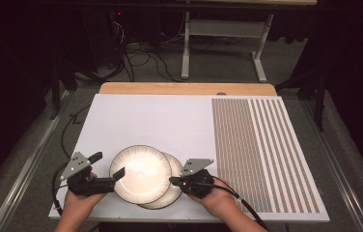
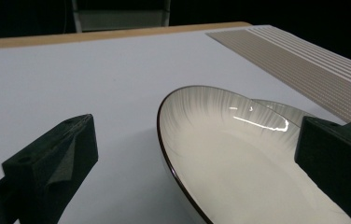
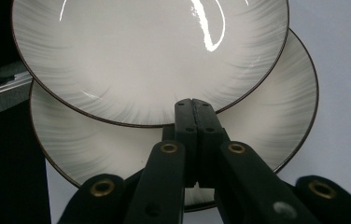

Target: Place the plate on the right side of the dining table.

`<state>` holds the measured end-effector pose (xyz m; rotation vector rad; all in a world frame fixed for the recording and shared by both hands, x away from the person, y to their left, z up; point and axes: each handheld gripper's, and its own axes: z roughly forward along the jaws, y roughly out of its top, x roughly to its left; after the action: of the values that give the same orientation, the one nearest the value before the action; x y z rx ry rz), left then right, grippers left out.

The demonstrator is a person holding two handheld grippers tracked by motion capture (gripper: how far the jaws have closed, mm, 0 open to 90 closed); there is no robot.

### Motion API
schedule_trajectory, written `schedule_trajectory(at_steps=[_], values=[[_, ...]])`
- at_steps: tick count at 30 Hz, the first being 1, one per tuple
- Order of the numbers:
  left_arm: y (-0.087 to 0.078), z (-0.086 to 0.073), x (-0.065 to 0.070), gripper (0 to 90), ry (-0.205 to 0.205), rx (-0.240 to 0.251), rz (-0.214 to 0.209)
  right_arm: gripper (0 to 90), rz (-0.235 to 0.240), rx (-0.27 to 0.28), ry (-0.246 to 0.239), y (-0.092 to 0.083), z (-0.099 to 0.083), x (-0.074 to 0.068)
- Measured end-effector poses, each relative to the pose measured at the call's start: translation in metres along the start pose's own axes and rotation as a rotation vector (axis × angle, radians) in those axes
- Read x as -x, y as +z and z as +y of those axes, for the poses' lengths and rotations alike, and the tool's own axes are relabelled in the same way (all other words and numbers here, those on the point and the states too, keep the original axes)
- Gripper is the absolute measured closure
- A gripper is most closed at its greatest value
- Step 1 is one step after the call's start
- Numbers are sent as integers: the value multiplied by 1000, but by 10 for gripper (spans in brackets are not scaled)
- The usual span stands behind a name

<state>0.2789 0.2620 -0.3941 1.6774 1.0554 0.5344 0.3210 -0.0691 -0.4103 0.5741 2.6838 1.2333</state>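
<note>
Two cream plates with dark rims overlap near the front edge of the white board. The upper plate [image 1: 140, 173] [image 2: 239, 177] [image 3: 150, 56] partly covers the lower plate [image 1: 175, 168] [image 2: 281, 109] [image 3: 267, 116], which sticks out to the right. My left gripper [image 1: 107, 165] [image 2: 194, 158] is open wide at the upper plate's left side. That plate's rim lies between its jaws, and neither pad presses on it. My right gripper [image 1: 172, 181] [image 3: 193, 105] is shut with nothing between its jaws. Its tip lies over the lower plate, right at the upper plate's rim.
The white board [image 1: 160, 121] carries a striped patterned area [image 1: 261, 145] on its right half. A wooden table edge [image 1: 184, 88] shows behind it. Cables [image 1: 141, 60] and a white table frame [image 1: 228, 43] are on the floor beyond. The board's front edge is just below both hands.
</note>
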Motion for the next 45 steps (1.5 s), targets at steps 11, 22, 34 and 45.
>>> schedule_trajectory(at_steps=[11,22,34,45], values=[[8,-3,-3,6,-46,-117,-31,900,2,-4,-20,6,3,-1],[16,-5,-3,169,-113,-234,-91,900,1,1,-28,6,3,-2],[19,-6,-5,305,-182,-292,-130,900,-1,0,-29,6,3,-1],[21,-6,-4,454,-197,-335,-151,900,-2,-6,-20,6,3,-1]])
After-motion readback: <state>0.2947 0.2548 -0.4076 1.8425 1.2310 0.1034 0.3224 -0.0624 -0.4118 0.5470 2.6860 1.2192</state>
